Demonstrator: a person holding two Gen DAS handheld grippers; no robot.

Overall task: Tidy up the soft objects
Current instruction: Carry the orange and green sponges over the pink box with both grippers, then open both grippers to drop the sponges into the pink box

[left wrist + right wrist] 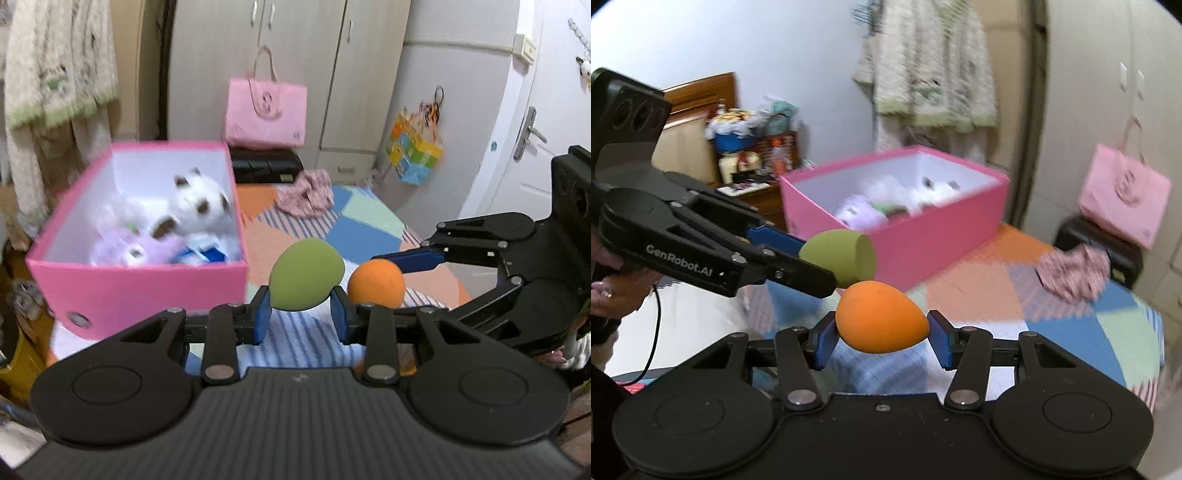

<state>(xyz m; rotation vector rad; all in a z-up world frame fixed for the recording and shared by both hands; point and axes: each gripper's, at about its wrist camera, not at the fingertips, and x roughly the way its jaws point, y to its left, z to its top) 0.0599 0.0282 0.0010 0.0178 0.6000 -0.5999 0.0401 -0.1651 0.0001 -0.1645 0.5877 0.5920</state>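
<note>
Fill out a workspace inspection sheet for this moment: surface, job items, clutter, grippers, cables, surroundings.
Surface: bed cover with patchwork colours and stripes.
Job's things: green sponge and orange sponge, both held above the cover; pink box, open, with plush toys inside.
Clutter: crumpled floral cloth lying on the cover.
Grippers: left gripper shut on the green sponge; right gripper shut on the orange sponge.
Cables: black cable hanging below the left gripper's handle.
Surroundings: wardrobe, pink bag, door, hanging robe.
</note>
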